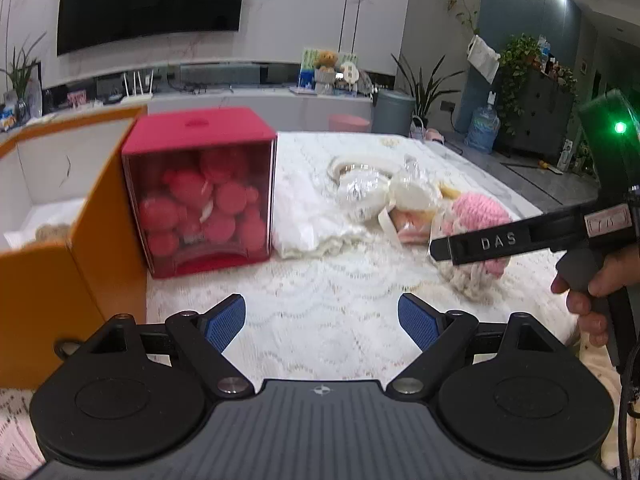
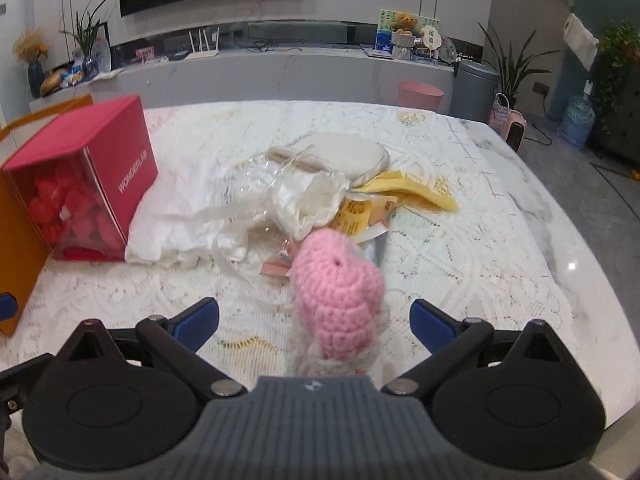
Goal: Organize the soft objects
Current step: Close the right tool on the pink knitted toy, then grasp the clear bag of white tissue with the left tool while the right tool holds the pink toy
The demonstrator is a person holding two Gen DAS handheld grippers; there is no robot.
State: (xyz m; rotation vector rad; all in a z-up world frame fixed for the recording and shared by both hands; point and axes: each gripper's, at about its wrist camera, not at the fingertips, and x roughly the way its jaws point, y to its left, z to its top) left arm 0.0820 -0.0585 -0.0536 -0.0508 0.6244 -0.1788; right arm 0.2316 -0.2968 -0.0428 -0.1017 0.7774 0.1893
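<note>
Far left: one orange box [image 1: 60, 264], lid up, w/ something pale and fuzzy inside, too blurred to name. Just beside it, to its right, one red box [image 1: 200, 192] w/ a clear front, full of red round soft pieces; too packed to count. Next right, a heap on the lace-covered surface [image 2: 460, 264]: one white crumpled cloth [image 2: 176, 216] touching the red box, one round cream pouch [image 2: 340, 156] behind, one yellow cloth [image 2: 420, 194] at the back right, plus clear plastic wrap and a few printed packets I can't count. The left hand-held gripper [image 1: 321, 322] hangs open over bare lace, jaws wide, nothing btwn them, well apart from the heap. The pink crocheted toy [image 2: 340, 292] w/ a cream yarn base is the thing in play: it lies straight ahead of the right hand-held gripper [image 2: 314, 322], centred btwn the spread jaws, long axis running away from the camera along the fingers, pink end far, cream end near the body. Right jaws are open, blue pads [image 2: 434, 326] clear of the yarn on both sides. Right arm is much nearer; closing where it is would prob. catch the toy across its narrow width. One pink toy, two boxes, two grippers.
</note>
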